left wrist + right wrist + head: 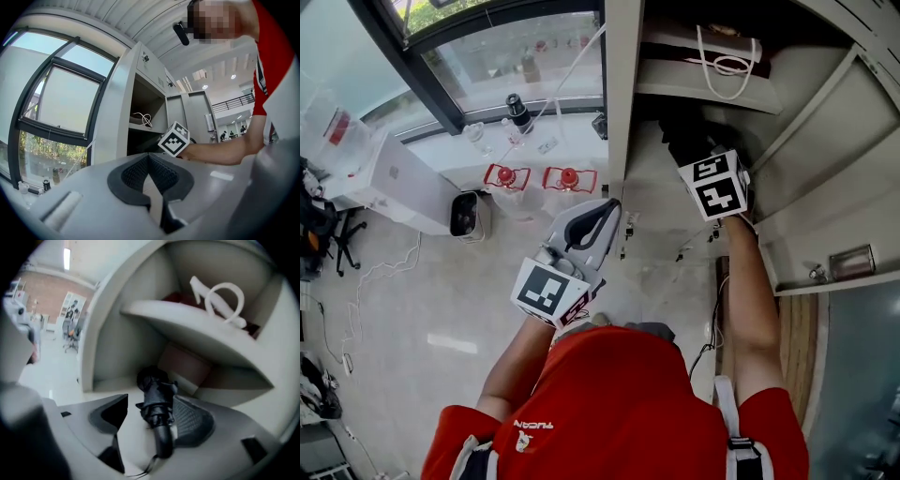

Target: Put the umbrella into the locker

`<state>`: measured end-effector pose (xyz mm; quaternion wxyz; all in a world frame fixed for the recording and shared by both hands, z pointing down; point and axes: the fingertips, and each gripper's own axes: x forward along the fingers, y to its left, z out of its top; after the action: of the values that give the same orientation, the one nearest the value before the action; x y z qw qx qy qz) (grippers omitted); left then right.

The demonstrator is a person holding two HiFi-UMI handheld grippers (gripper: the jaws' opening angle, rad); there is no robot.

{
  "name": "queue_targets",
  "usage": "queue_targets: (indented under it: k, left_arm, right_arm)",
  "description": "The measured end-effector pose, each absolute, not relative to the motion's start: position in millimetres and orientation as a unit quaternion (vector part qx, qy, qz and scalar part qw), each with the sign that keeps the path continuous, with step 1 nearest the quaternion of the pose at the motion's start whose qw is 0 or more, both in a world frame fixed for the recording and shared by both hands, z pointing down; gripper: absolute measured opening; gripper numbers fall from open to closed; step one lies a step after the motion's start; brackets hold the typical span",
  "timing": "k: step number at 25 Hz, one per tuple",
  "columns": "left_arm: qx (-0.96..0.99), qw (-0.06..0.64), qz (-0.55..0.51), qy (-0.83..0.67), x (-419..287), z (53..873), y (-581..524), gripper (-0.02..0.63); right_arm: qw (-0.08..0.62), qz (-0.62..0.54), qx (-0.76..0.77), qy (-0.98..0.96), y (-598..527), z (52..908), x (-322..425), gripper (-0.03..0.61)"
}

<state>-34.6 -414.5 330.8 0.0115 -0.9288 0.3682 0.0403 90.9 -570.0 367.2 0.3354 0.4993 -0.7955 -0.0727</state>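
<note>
Black umbrella (157, 408): folded, between the jaws of the right gripper (164, 405); far end inside the lower compartment of the locker (623, 112), under the shelf (187, 324); handle end points back toward the camera. Whether it rests on the compartment floor cannot be told.
Right gripper jaws: wide apart; the umbrella lies against the right-hand pad (194, 420) and clear of the other, with no squeeze on it.
Right arm (750, 300): stretched forward, forearm straight, gripper tipped a little downward at the compartment mouth.
Left gripper (149, 159) jaws: closed together, nothing between them.
Left arm (520, 352): bent and kept near the chest, gripper level, outside the locker and just beside its side wall.
Shelf: holds a white looped cord (225, 301), above the umbrella.
</note>
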Motion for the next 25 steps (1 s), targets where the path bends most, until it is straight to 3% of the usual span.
queue_targets:
  k: [6, 10, 19, 25]
  left_arm:
    - [-0.931, 0.016, 0.051, 0.361, -27.9, 322.6, -408.9, 0.005]
    - [-0.933, 0.018, 0.061, 0.356, -24.4, 314.7, -403.7, 0.005]
    - [-0.94, 0.04, 0.082, 0.328, -7.7, 290.4, -382.0, 0.005]
    - [-0.945, 0.042, 0.092, 0.311, 1.4, 283.8, -367.1, 0.005]
  right_arm:
    - [0.17, -0.01, 0.475, -0.863, -496.7, 337.3, 73.4, 0.272]
    - [0.083, -0.001, 0.464, -0.882, -452.5, 314.7, 68.7, 0.146]
    - [-0.027, -0.013, 0.428, -0.903, -370.4, 283.9, 52.3, 0.019]
    - [-0.037, -0.013, 0.436, -0.899, -346.5, 287.5, 50.7, 0.003]
